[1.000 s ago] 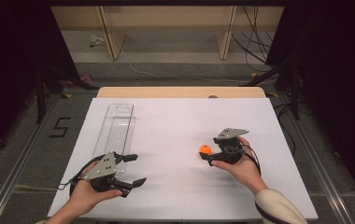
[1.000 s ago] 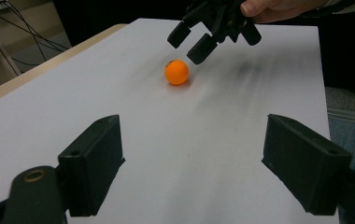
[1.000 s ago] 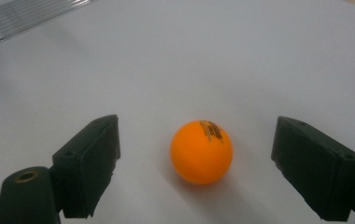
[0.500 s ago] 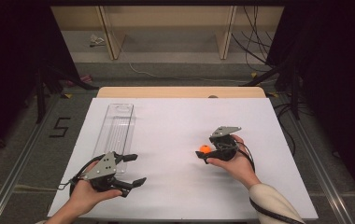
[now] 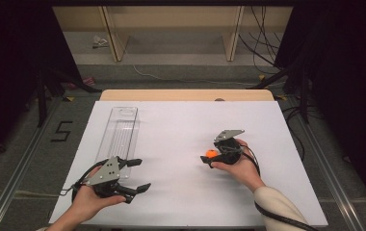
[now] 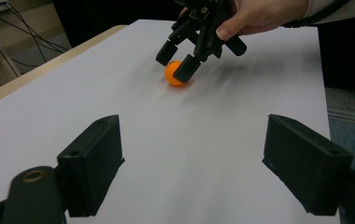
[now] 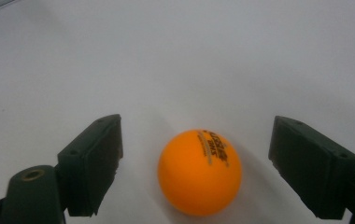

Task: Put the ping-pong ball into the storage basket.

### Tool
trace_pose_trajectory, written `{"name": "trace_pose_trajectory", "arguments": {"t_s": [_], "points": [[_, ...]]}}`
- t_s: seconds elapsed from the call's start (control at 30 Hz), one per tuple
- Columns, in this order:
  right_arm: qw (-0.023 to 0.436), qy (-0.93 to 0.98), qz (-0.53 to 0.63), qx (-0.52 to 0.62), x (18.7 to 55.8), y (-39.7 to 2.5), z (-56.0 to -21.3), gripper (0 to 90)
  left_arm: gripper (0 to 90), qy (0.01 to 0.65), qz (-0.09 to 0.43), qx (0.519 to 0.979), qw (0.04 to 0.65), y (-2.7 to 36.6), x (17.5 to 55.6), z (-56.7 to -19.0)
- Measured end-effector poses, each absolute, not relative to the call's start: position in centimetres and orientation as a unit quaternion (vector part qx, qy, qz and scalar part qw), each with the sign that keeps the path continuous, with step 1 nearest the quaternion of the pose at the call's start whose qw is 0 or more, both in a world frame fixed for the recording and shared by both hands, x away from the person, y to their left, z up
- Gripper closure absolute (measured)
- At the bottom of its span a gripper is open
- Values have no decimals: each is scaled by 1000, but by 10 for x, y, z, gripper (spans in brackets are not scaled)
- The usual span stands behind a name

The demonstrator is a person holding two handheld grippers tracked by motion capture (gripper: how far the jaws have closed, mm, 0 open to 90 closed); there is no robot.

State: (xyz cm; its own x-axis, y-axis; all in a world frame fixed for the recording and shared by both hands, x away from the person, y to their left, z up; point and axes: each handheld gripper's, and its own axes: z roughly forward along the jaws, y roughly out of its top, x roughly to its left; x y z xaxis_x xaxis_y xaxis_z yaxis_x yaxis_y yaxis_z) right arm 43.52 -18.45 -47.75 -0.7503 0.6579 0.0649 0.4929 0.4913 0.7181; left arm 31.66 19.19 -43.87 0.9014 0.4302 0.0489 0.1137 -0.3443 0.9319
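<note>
Straddling the orange ball [image 7: 199,171], the right gripper [image 5: 212,158] is being held low over the white table top [image 5: 181,130], its jaws spread wide with a clear gap on each side of the ball, so nothing is being squeezed yet. The ball is being left resting on the sheet, right of the table's middle, and is being framed between the jaws, presumably so that closing them would catch it across its widest part. Seen from the left gripper view, the ball [image 6: 175,73] is being flanked by the two jaw tips, which are angled down toward the surface.

The left gripper [image 5: 134,174] is being kept well apart from the ball at the near left corner, jaws also wide and holding nothing; it is likely being parked there to stay out of the way. The clear plastic tray [image 5: 120,132] is lying lengthwise just beyond it, empty as far as can be told, and is probably being kept ready as the ball's destination.
</note>
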Motion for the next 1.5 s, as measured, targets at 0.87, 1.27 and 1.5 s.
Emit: {"name": "trace_pose_trajectory", "arguments": {"t_s": [0.87, 1.27, 1.5], "points": [[102, 868, 355, 332, 440, -183, -484, 396, 192, 166, 144, 809, 545, 192, 316, -439], [97, 871, 351, 330, 440, -182, -485, 504, 192, 165, 144, 809, 545, 192, 316, -439], [97, 872, 348, 330, 440, -181, -485, 509, 193, 166, 143, 809, 545, 191, 316, -439]]}}
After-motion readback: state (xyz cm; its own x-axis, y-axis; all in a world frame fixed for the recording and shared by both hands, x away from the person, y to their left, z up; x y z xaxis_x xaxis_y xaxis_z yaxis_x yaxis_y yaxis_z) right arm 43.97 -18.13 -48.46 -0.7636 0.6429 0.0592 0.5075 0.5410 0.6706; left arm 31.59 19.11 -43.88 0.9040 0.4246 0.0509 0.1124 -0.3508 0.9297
